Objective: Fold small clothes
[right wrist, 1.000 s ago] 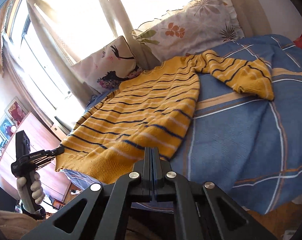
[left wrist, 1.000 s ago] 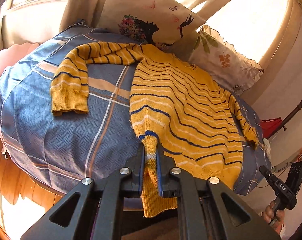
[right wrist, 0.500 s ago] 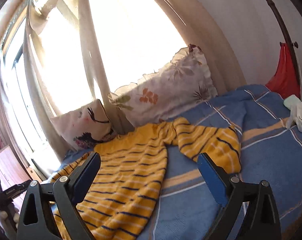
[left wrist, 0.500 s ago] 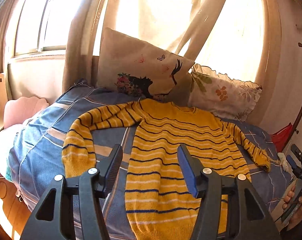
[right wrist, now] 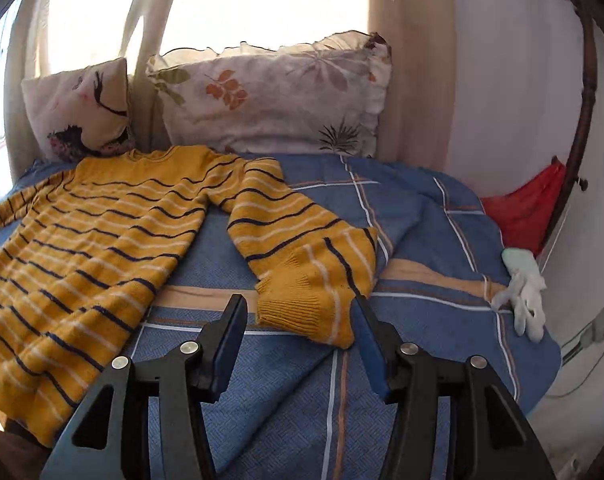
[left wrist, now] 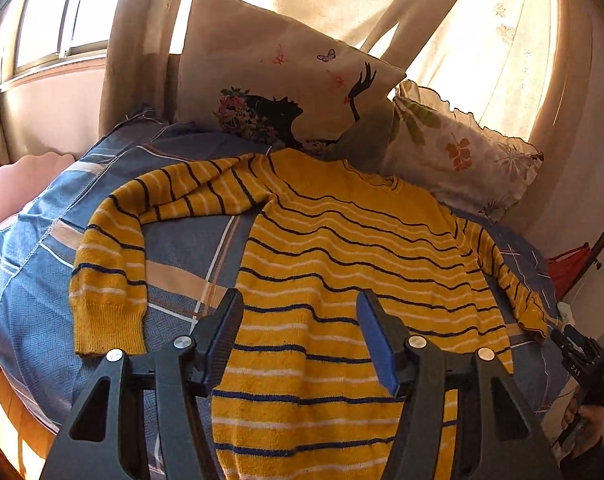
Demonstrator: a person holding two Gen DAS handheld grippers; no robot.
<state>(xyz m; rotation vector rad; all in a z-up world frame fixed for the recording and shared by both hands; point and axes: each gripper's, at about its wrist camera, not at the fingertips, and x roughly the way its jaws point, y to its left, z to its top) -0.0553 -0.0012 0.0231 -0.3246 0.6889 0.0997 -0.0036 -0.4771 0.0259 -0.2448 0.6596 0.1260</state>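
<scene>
A yellow sweater [left wrist: 341,264] with dark and white stripes lies flat on the blue plaid bed cover [left wrist: 34,300], hem toward me, collar toward the pillows. Its left sleeve [left wrist: 110,280] bends down on the cover. My left gripper [left wrist: 300,312] is open and empty above the sweater's lower body. In the right wrist view the sweater [right wrist: 82,248] lies at left and its right sleeve [right wrist: 302,248] bends down. My right gripper [right wrist: 300,320] is open and empty, with the sleeve cuff [right wrist: 302,312] between its fingers' line of sight.
Two pillows [left wrist: 286,76] [right wrist: 270,100] lean against the curtained window at the bed's far side. A white glove [right wrist: 525,292] lies at the bed's right edge, a red cloth [right wrist: 529,208] beyond it. The wall is close on the right.
A second ago the left gripper was shut on the sweater's hem and the right gripper was shut. Both have opened and let go, and the right one has moved over the right sleeve.
</scene>
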